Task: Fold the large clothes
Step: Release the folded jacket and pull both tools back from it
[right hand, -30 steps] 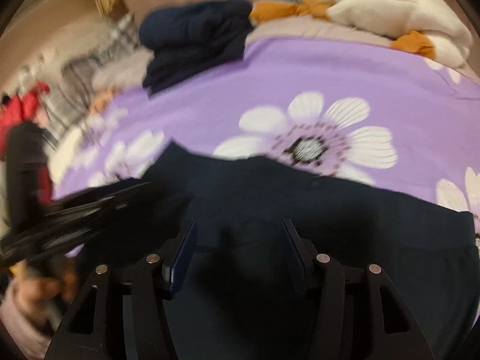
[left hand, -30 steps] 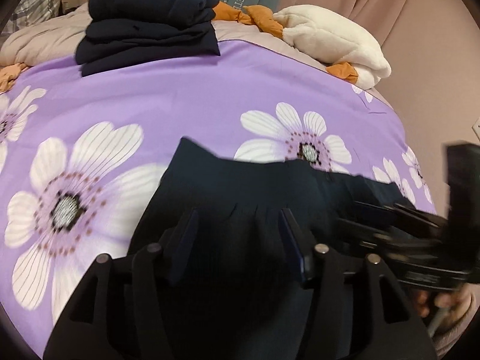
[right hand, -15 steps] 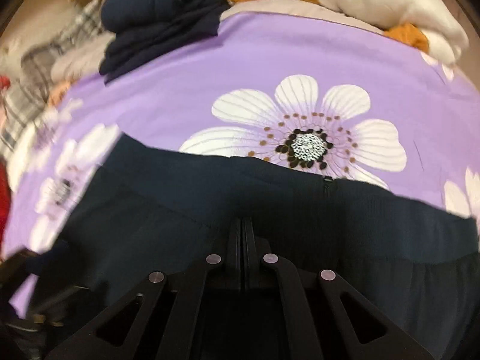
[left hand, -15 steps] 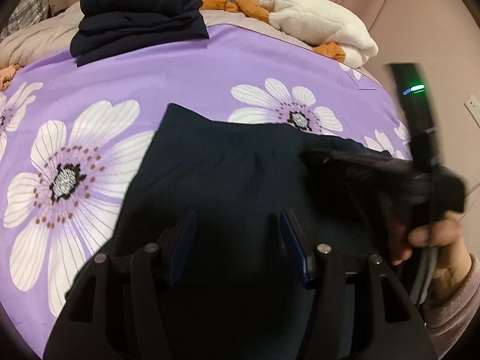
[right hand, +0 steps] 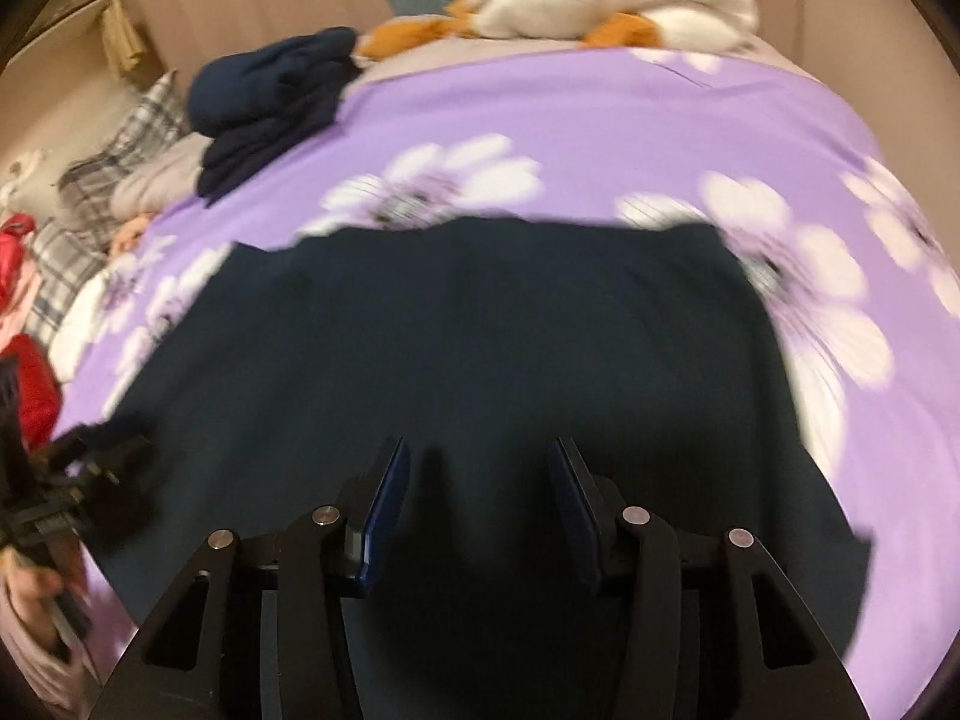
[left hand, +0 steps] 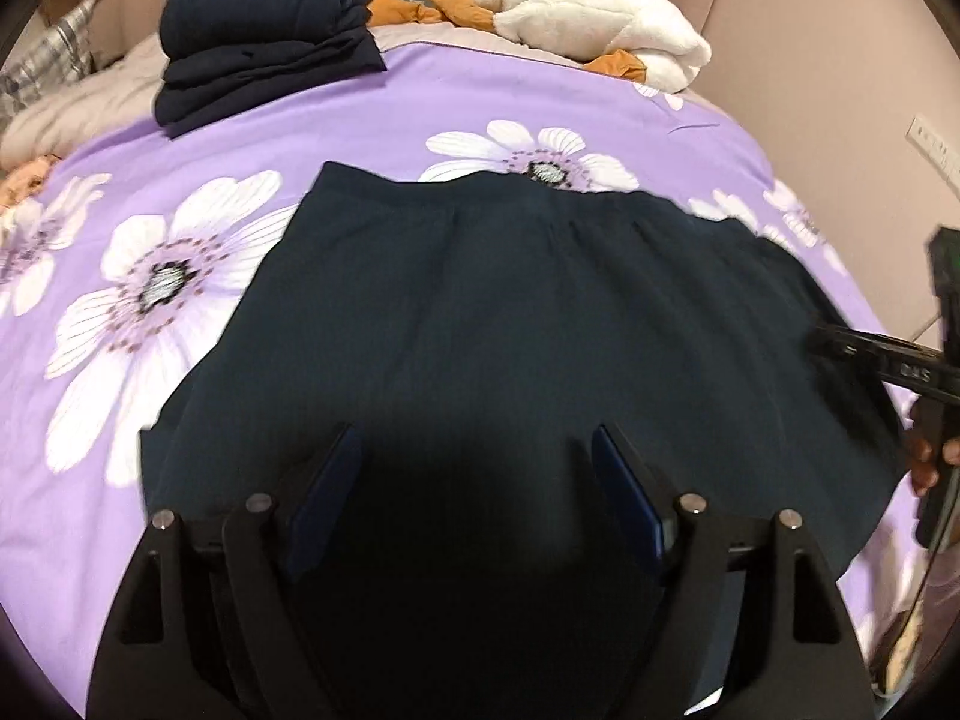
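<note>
Currently on the bed: one purple bedspread printed with large white flowers, carrying all items listed.

Item, dark navy garment: spread flat across the near half of the bedspread, its straight band edge toward the far side, its lower part running under both cameras toward the near edge. In the right wrist view it fills the lower centre, blurred.

Item, stack of folded dark clothes: at the far left corner of the bedspread, well apart from the spread garment.

Item, white plush bundle with orange cloth beside it: along the far edge, toward the right corner.

Item, plaid pillow: off the left edge of the bedspread.

Left gripper: jaws wide apart, having just been opening; nothing between the pads, the navy fabric lying beneath them.

Right gripper: jaws partly apart, having just been opening after a full close; no cloth pinched, the garment lying below. The same tool shows at the right edge of the left wrist view, held by a hand over the garment's right side.
</note>
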`<state>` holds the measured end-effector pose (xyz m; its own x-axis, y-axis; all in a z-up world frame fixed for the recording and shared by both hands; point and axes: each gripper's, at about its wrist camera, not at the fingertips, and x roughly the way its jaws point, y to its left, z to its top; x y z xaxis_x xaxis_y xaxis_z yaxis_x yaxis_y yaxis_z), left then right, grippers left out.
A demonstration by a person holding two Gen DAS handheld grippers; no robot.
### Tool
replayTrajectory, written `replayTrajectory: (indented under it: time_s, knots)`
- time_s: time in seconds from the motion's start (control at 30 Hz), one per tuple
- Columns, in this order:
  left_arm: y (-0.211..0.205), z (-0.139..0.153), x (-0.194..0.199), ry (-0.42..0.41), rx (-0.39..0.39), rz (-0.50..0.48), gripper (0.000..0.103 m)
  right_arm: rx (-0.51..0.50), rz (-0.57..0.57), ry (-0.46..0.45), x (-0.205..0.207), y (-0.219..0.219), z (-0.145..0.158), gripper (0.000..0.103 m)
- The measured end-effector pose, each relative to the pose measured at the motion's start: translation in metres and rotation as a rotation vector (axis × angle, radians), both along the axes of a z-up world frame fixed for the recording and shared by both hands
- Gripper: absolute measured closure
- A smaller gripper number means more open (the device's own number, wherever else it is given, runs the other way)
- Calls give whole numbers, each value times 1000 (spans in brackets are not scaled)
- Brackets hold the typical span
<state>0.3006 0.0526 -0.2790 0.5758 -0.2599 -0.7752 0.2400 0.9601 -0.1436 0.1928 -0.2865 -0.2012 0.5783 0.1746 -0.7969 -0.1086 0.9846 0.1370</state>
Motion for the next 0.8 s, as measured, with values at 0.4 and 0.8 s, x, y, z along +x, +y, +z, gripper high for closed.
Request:
replayTrajectory:
  time_s: [0.4, 0.8]
  knots:
    - [61, -8, -47, 44, -16, 125, 21, 98, -334, 14, -61, -117, -9, 75]
    - [90, -23, -99, 4, -113, 187, 19, 171, -175, -74, -102, -93, -15, 73]
